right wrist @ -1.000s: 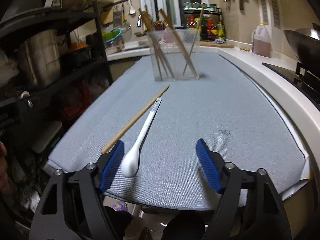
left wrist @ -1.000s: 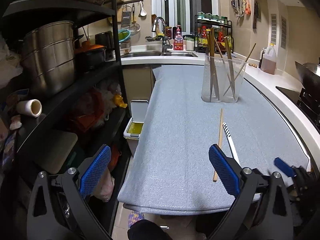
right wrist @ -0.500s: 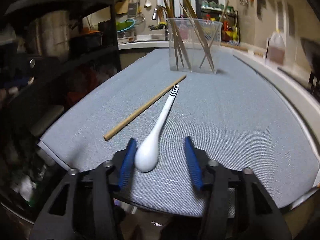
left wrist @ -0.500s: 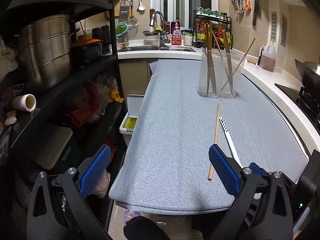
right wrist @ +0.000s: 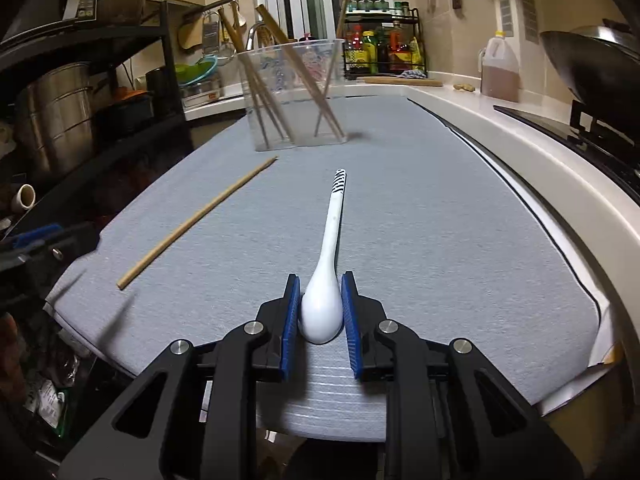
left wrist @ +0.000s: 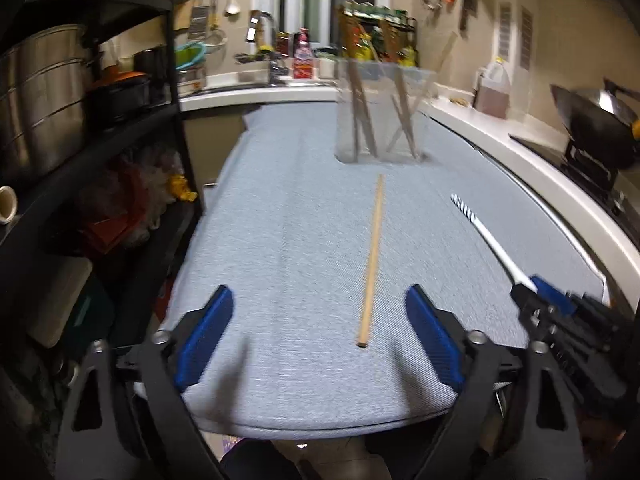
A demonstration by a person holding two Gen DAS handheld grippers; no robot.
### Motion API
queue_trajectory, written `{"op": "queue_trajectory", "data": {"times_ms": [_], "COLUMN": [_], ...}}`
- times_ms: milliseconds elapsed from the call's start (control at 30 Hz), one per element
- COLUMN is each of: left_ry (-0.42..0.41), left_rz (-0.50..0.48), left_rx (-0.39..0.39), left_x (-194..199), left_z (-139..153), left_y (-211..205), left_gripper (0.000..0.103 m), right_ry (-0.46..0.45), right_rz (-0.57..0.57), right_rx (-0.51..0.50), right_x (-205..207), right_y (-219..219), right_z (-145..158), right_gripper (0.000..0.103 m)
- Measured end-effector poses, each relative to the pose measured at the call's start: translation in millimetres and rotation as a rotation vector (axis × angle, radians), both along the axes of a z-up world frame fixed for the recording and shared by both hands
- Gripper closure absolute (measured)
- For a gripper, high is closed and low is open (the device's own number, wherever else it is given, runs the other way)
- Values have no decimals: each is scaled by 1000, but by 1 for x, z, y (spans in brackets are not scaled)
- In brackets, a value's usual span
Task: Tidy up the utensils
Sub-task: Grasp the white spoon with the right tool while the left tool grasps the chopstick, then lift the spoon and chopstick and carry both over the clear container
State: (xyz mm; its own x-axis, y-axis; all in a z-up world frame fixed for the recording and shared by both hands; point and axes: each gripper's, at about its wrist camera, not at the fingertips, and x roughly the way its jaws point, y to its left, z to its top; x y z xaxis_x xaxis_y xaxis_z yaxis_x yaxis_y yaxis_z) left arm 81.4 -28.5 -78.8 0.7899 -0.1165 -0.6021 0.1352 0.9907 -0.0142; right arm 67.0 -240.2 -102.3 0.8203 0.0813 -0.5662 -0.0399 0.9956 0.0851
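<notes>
A white spoon [right wrist: 326, 276] with a striped handle tip lies on the grey cloth [right wrist: 440, 220]. My right gripper [right wrist: 320, 308] is shut on the spoon's bowl, pads against both sides. The spoon's handle [left wrist: 486, 236] also shows in the left wrist view, running into the right gripper [left wrist: 548, 300]. A single wooden chopstick [left wrist: 372, 260] lies on the cloth to the left of the spoon, also in the right wrist view [right wrist: 196, 220]. My left gripper [left wrist: 320, 340] is open and empty, just behind the chopstick's near end. A clear cup [right wrist: 294, 92] holding several chopsticks stands further back.
A black shelf rack with steel pots [left wrist: 40, 100] stands at the left, beyond the cloth's edge. A white counter [right wrist: 540, 152] with a wok [right wrist: 592, 64] and an oil jug [right wrist: 500, 68] runs along the right. A sink [left wrist: 264, 40] is at the back.
My right gripper moved forward and closed from wide open onto the spoon's bowl. My left gripper moved right over the cloth, behind the chopstick, and stayed open.
</notes>
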Motion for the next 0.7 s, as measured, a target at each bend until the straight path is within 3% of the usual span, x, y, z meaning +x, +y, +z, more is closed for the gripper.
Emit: {"op": "queue_trajectory", "data": {"times_ms": [100, 167, 233, 400, 533, 700], "left_ry": [51, 89, 58, 37, 61, -31], "left_rz": [-58, -77, -89, -82, -82, -106], "left_rx": [16, -4, 13, -19, -88, -113], "left_x": [9, 16, 17, 17, 21, 10], "left_z": [-16, -23, -25, -21, -15, 10], "left_y": [-12, -14, -18, -13, -3, 0], "left_gripper": [50, 58, 62, 94, 96, 96], "right_ry": [-4, -10, -17, -28, -28, -104], "right_rz": [-2, 1, 6, 10, 8, 36], "right_rx": [-6, -1, 6, 14, 8, -37], "right_x": [0, 1, 0, 1, 0, -10], "right_y": [-5, -6, -6, -8, -6, 3], "right_z": [-1, -1, -2, -4, 3, 26], "right_gripper": [81, 81, 81, 81, 81, 82]}}
